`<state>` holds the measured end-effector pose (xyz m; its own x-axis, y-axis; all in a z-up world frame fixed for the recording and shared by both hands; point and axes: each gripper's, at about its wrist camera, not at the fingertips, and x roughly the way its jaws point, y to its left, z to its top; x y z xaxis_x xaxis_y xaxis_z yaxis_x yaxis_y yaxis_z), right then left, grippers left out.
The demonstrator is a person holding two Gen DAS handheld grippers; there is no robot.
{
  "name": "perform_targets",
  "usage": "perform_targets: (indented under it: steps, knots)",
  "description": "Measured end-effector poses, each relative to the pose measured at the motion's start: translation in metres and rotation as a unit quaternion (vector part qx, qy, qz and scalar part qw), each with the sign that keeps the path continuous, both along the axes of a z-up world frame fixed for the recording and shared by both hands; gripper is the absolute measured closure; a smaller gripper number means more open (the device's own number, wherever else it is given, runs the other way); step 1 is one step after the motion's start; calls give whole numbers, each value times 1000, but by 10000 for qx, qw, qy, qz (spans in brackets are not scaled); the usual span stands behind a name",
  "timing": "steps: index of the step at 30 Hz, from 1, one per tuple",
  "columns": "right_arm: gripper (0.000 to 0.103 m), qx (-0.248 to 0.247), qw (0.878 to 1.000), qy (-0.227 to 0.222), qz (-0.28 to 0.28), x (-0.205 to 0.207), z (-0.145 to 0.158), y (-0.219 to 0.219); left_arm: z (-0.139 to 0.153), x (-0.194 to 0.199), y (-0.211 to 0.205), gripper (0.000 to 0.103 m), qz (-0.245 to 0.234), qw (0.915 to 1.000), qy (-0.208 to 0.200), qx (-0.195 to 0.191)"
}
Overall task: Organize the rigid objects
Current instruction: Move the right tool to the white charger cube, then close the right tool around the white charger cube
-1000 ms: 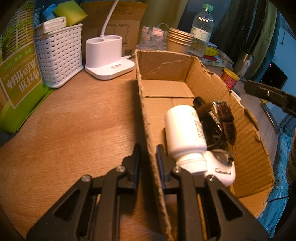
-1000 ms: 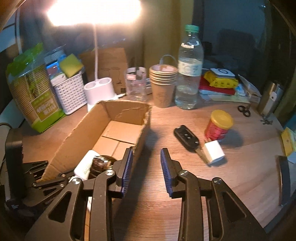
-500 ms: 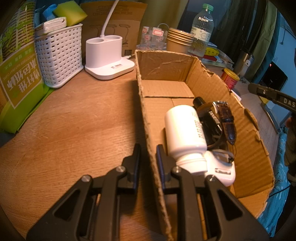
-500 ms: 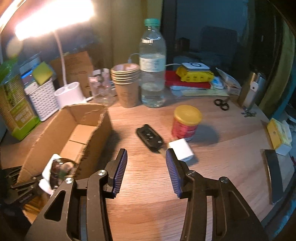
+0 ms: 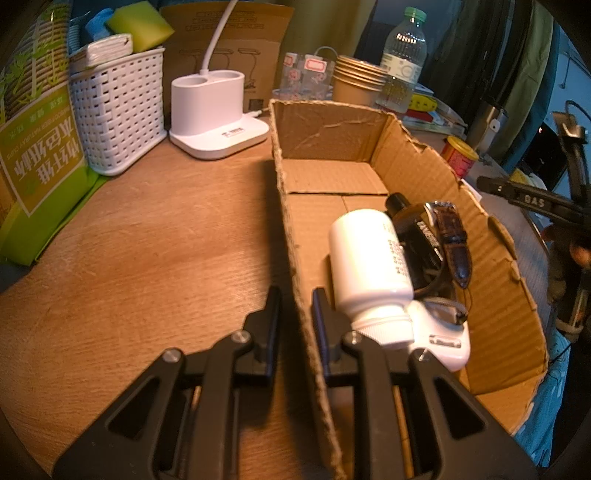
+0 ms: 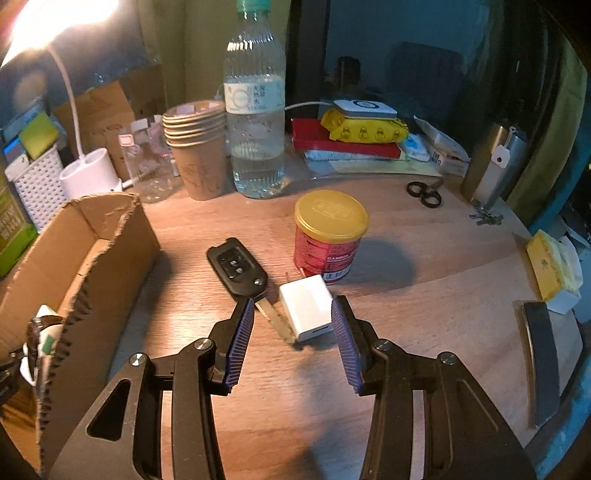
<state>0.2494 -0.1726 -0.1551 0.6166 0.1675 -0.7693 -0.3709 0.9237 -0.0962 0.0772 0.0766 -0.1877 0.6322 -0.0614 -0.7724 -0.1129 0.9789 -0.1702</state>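
My left gripper (image 5: 295, 310) pinches the cardboard box (image 5: 332, 133) wall at lower centre; the white bottle (image 5: 369, 258) lies inside. My right gripper (image 6: 293, 325), spread wide, hovers level around the white charger cube (image 6: 306, 306), beside the car key (image 6: 238, 267).

A water bottle (image 6: 255, 122) stands on the bench (image 6: 424, 266) beside stacked paper cups (image 6: 195, 147); a white basket (image 5: 118, 107) holds a yellow sponge (image 5: 140, 24); scissors (image 6: 424, 192) lie near a steel flask (image 6: 493, 166).
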Motion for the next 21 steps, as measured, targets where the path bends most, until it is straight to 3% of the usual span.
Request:
perform_targets:
  steps: [21]
  knots:
    - [57,-209,9994,282,-26,30,-36,0,0,0,0,85,-1,10000,0,-2]
